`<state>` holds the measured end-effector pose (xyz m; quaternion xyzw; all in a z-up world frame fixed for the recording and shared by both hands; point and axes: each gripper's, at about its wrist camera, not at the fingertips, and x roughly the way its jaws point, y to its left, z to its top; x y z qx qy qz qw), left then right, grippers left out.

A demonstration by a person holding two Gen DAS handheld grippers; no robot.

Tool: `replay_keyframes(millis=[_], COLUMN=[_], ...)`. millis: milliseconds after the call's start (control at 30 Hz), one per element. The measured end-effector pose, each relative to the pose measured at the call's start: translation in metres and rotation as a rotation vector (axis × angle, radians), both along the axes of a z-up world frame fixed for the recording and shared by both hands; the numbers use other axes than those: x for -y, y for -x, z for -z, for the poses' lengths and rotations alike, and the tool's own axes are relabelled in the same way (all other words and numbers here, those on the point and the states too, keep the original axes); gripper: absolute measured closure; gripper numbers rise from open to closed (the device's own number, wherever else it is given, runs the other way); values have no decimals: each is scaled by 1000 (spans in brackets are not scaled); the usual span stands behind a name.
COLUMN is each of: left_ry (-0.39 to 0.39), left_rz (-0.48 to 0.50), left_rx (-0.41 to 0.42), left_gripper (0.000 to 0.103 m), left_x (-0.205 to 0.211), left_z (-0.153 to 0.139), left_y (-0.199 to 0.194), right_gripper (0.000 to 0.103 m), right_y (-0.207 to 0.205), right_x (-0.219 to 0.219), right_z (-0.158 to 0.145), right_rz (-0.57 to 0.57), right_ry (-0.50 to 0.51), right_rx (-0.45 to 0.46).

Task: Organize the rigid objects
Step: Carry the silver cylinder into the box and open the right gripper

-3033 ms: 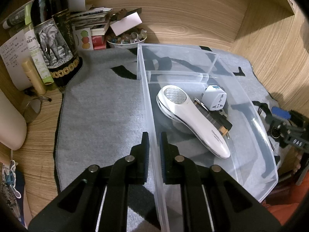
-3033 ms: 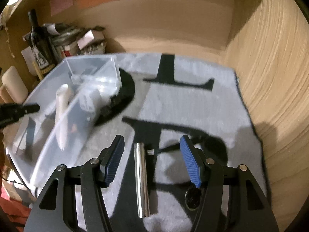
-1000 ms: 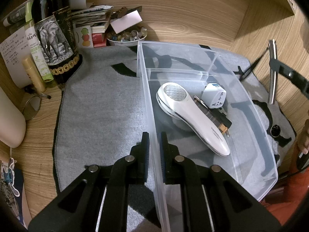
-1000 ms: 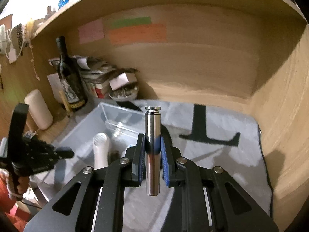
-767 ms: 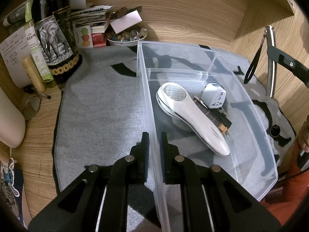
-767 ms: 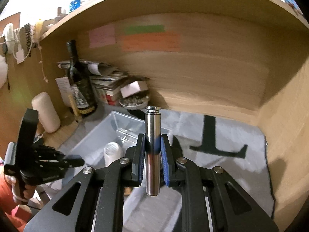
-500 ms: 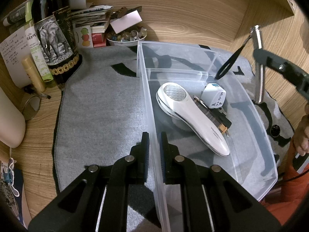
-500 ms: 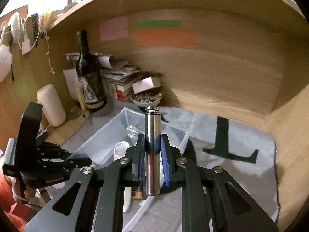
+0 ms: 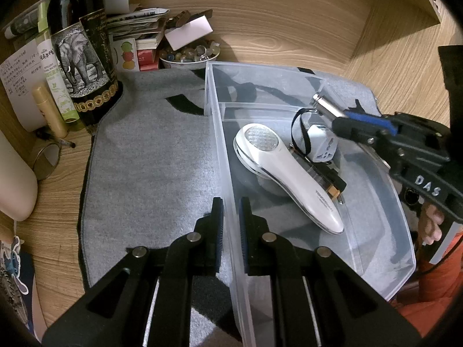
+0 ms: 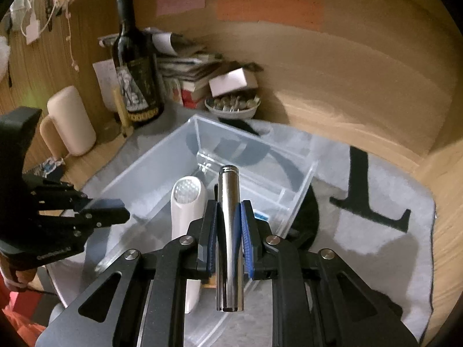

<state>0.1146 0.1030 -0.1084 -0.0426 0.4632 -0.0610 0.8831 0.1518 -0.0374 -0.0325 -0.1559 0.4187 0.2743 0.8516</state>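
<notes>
My right gripper [image 10: 228, 225] is shut on a silver metal flashlight [image 10: 229, 231] with a black wrist strap and holds it in the air over the clear plastic bin [image 10: 162, 159]. In the left wrist view the right gripper [image 9: 351, 124] and the flashlight [image 9: 325, 105] hang above the bin's right side. My left gripper [image 9: 230, 225] is shut on the bin's left wall [image 9: 224, 156]. Inside the bin lie a white handheld device [image 9: 286, 173], a white travel adapter [image 9: 322, 147] and a small dark part.
The bin stands on a grey mat [image 9: 150, 159]. A dark wine bottle [image 9: 82, 49], tubes, papers, books and a bowl of stones [image 9: 189, 56] crowd the back left. A cream cylinder [image 10: 71, 121] stands at the left. Wooden walls close the back and right.
My right gripper closed on the flashlight, lifted it from the mat and carried it left over the bin. My left gripper has stayed clamped on the bin wall.
</notes>
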Motion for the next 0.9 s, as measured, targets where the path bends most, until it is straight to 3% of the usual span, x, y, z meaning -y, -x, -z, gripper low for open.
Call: replay_keyframes(millis=[567, 833, 900], left_ry=[-3, -2, -1], left_rz=[-1, 0, 0], left_rx=[-2, -3, -2], left_gripper=[92, 92, 92], left_x=[0, 0, 0], left_z=[0, 0, 0], left_y=[-1, -2, -1], right_gripper=[87, 59, 47], right_y=[-2, -1, 0], right_x=[-6, 2, 5], right_z=[17, 4, -1], right_rz=[-14, 2, 14], right_ry=[33, 3, -5], right_rx=[-54, -10, 14])
